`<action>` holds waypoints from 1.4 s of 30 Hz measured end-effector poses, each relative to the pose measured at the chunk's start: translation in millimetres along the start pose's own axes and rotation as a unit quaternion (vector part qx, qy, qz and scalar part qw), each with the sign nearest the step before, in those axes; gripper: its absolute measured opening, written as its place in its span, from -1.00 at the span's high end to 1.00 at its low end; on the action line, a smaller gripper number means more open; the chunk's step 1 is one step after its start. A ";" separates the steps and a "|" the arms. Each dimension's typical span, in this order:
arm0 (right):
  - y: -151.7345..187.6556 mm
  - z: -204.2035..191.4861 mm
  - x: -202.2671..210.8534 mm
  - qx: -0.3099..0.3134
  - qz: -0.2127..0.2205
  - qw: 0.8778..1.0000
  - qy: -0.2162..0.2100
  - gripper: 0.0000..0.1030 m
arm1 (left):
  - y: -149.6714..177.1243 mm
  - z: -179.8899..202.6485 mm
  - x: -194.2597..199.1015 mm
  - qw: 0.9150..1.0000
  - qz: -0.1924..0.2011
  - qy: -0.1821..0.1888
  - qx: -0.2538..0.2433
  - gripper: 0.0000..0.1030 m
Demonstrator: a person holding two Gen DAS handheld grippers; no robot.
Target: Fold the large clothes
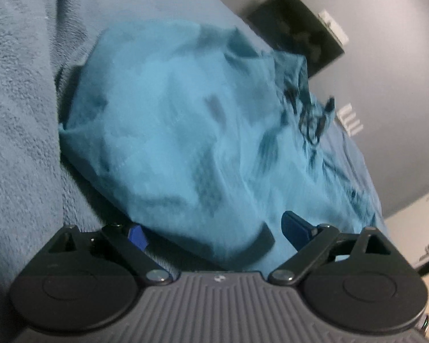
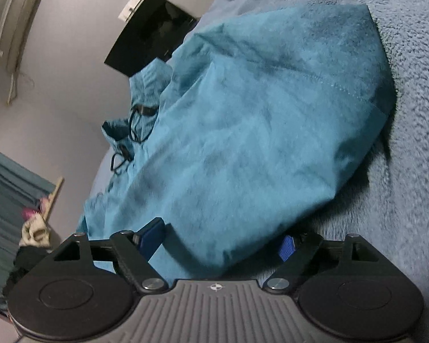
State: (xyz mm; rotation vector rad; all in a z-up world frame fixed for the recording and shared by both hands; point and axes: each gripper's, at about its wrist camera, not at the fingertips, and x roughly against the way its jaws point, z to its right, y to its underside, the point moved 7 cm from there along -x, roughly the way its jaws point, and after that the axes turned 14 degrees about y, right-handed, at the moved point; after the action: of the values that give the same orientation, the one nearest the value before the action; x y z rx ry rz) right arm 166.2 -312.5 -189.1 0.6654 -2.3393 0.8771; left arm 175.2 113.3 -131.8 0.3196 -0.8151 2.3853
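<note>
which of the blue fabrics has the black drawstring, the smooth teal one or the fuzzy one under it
The smooth teal garment: black cord loops lie at its far end. The fuzzy grey-blue blanket beneath shows no cord.

A fleecy blue-grey blanket (image 1: 17,108) carries a rumpled teal garment (image 1: 186,131).

Both the left gripper (image 1: 211,233) and the right gripper (image 2: 221,238) are showing ribbed grey bodies, black round-ended linkage arms, silver pivot screws and blue finger pads (image 2: 286,248).
</note>
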 end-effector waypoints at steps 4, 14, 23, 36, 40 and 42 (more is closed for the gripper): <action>-10.4 0.0 -4.0 -0.013 0.029 0.999 0.002 -0.49 | -8.4 -3.4 -5.8 0.999 0.023 -0.021 -0.007 -0.79; -34.8 -24.2 -10.2 0.069 0.110 0.991 0.022 0.49 | -22.6 6.4 -17.9 0.992 0.039 -0.064 -0.100 0.39; -30.4 -38.9 57.2 0.105 0.111 0.988 0.002 0.80 | -19.2 55.5 34.6 0.988 0.008 -0.057 -0.141 0.65; -3.9 -5.2 147.2 0.151 0.042 0.987 0.038 0.70 | 22.9 74.0 104.6 0.980 -0.093 -0.057 -0.168 0.61; -14.1 -3.0 152.7 0.151 0.053 0.985 0.066 0.25 | 16.3 66.6 111.2 0.983 -0.103 -0.056 -0.144 0.40; -17.6 -4.5 165.6 0.155 0.071 0.983 0.072 0.15 | 10.4 65.7 123.9 0.984 -0.105 -0.051 -0.137 0.39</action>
State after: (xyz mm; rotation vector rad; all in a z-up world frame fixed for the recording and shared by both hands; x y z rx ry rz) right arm 58.0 -362.7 -72.8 0.5392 -2.1608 1.3286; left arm 72.5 122.5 -36.1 0.3961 -1.0878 2.0445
